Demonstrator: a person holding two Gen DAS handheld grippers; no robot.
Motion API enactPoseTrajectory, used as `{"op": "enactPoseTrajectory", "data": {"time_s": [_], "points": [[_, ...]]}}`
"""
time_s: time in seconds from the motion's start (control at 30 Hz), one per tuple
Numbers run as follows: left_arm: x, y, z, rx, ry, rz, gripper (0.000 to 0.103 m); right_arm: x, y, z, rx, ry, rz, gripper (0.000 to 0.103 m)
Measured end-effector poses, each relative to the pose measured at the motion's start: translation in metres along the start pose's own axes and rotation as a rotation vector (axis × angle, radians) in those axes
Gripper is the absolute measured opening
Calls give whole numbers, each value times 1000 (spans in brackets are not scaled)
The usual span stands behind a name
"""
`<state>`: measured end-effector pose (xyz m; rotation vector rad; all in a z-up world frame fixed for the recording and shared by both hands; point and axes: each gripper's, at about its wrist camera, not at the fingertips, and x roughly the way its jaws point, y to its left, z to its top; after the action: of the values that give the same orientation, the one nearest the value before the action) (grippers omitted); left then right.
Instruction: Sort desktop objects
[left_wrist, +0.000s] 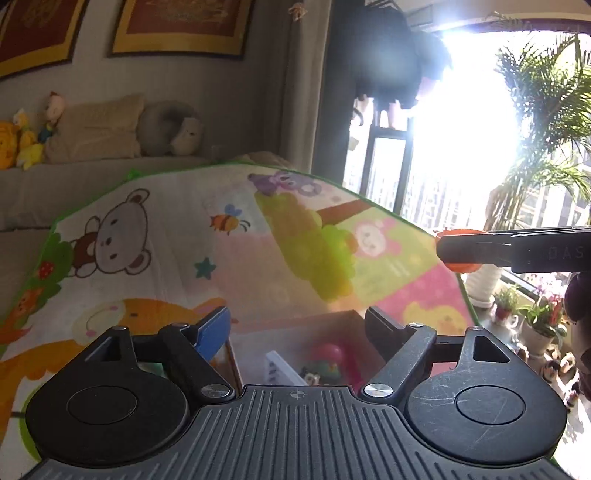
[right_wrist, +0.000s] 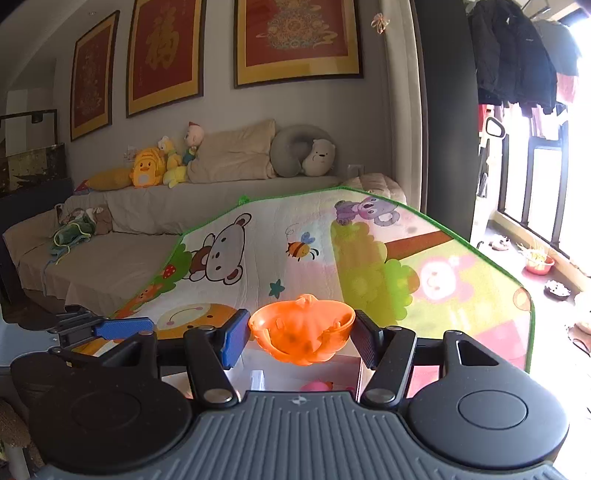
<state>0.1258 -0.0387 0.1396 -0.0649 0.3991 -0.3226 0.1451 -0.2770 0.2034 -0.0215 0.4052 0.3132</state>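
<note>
Both tools above box (left_wrist: 295, 332): right tool (right_wrist: 301, 332) clamps orange bowl (right_wrist: 301, 328).

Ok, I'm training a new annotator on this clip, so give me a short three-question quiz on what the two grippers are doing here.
1. True or false: the right gripper grips an orange shell-shaped toy.
2. The left gripper is: A) shut on a toy, B) open and empty, C) out of view.
3. What lies below both grippers, holding a pink toy?

Key: 1 true; 2 B; 3 the box on the cartoon mat.
</note>
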Motion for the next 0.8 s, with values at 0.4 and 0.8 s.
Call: {"op": "enactPoseTrajectory", "data": {"time_s": [0.4,0.8], "points": [[-60,34,-117,79,191,103,100,98,11,-33,141,219,107,72],[-87,76,-154,-43,202,208,102,149,109,-24,55,373,249,74]]}}
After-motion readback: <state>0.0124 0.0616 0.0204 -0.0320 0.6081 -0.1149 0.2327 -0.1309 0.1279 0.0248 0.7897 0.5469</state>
